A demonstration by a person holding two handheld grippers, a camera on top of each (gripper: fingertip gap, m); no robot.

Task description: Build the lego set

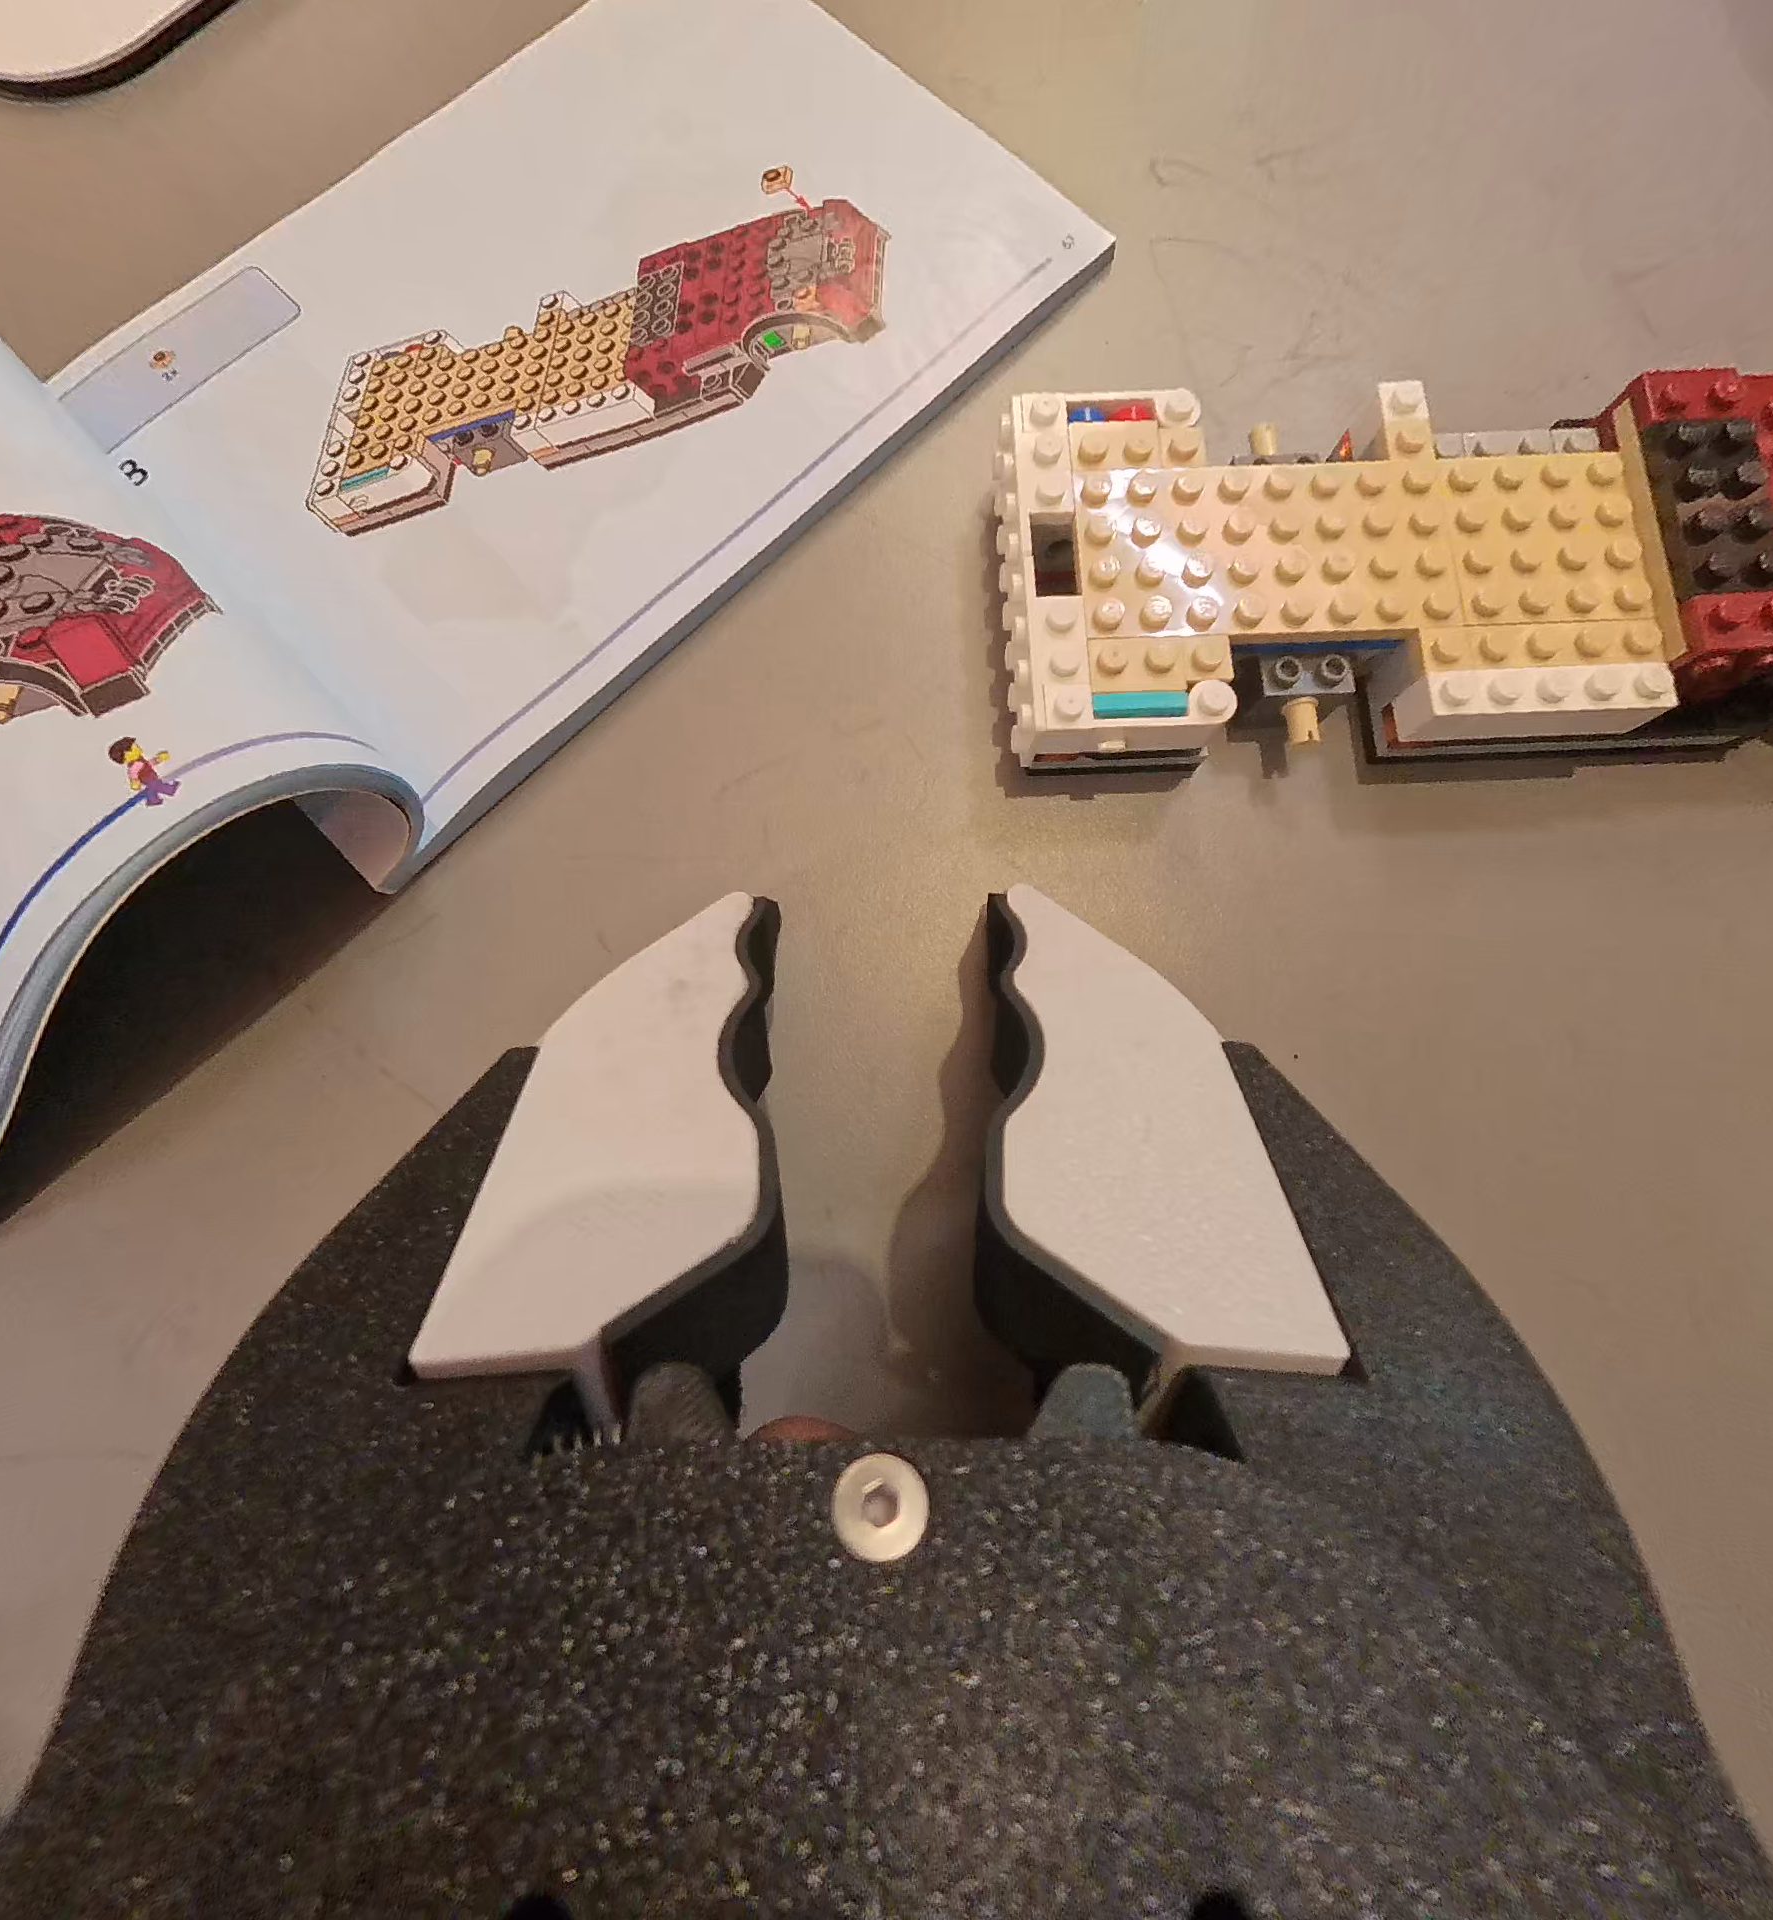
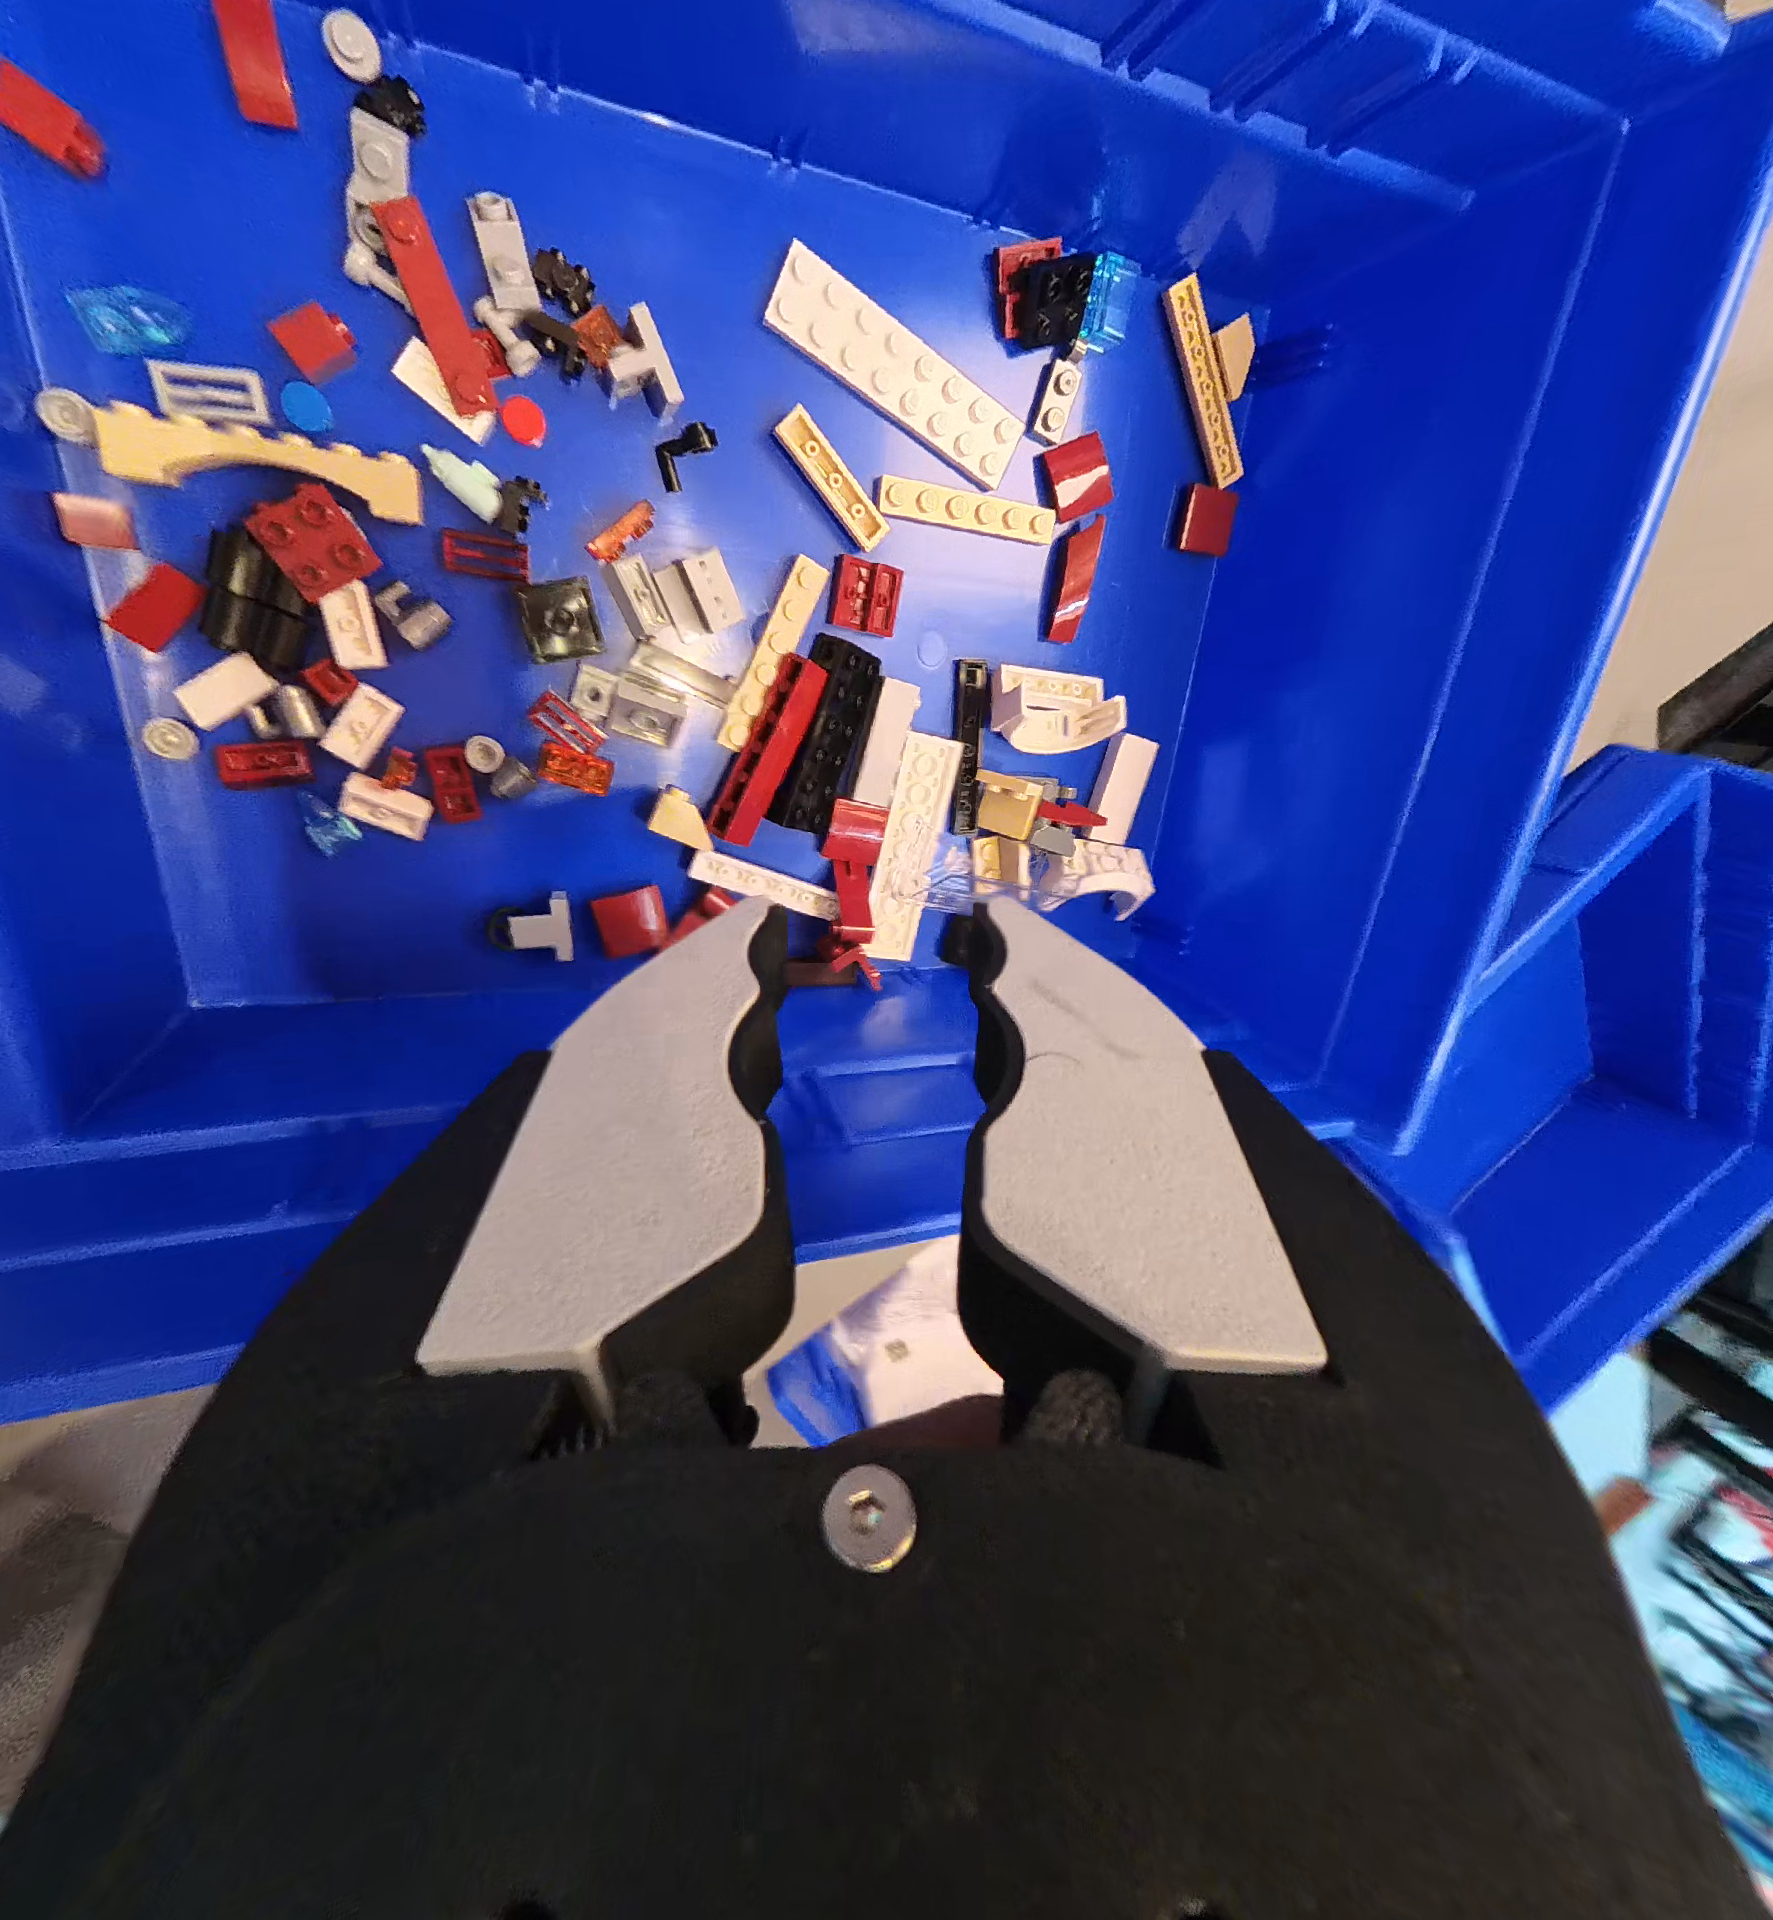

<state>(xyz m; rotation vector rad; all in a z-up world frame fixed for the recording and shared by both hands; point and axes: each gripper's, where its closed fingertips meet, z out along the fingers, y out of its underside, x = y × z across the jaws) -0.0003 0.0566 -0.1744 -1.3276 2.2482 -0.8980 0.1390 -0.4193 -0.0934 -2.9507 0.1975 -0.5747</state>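
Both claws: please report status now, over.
Left claw open, empty, over bare table; brick model ahead-right. Right claw open, empty, above loose bricks in blue bin.

We see a smooth, matt grey-brown tabletop (image 1: pixel 1277 1039) with faint scuffs under the left gripper (image 1: pixel 884 914), whose fingers (image 1: pixel 643 1122) are matt grey plastic in a rough, speckled black body. At ten o'clock lies a satin paper instruction booklet (image 1: pixel 508 343); at two o'clock, a glossy tan, white and dark-red plastic brick model (image 1: pixel 1381 561). The blue plastic bin (image 2: pixel 1329 727) shines, full of glossy loose plastic bricks (image 2: pixel 892 364).
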